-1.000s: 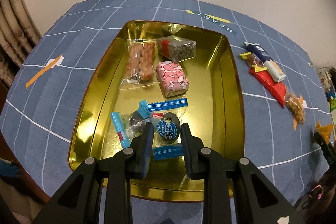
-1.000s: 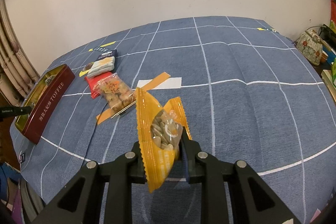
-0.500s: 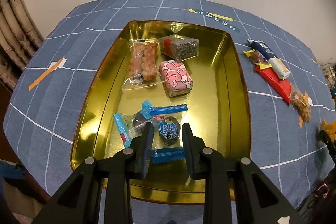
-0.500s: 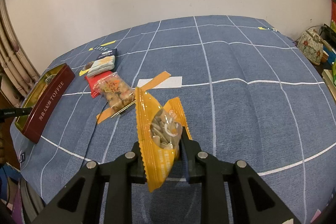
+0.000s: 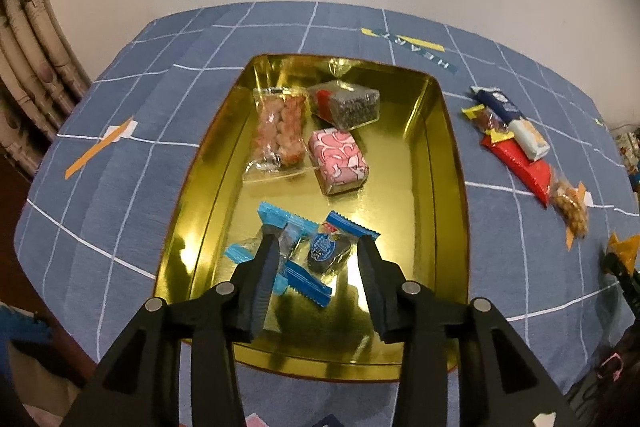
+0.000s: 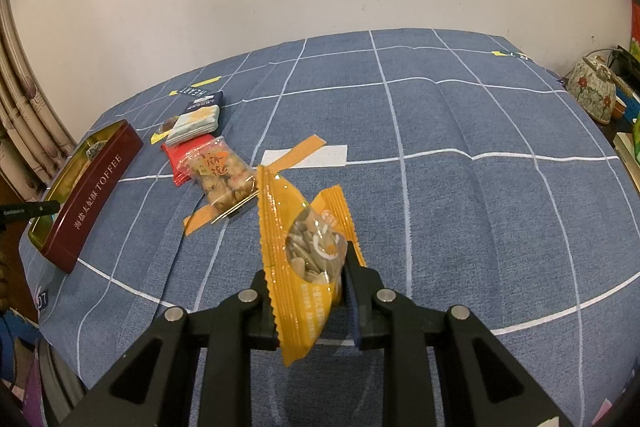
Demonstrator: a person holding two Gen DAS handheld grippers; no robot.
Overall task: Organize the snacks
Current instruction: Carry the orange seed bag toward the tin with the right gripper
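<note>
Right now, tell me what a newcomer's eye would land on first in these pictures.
First, the shiny gold tin in the middle of the blue checked tablecloth, with wrapped snacks inside and the left gripper opening over a blue-wrapped candy at its near end. Then the orange seed packet pinched upright in the right gripper, above the cloth.

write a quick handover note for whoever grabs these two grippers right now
Left gripper: jaws opening above the blue-wrapped candies, which lie loose in the gold tin.
Right gripper: shut on the orange seed packet, held above the blue cloth.
Done: five snacks in the tin.
Left: seed packet, plus the pile on the cloth: red packet, twist snack bag, white packet, dark blue packet.
</note>
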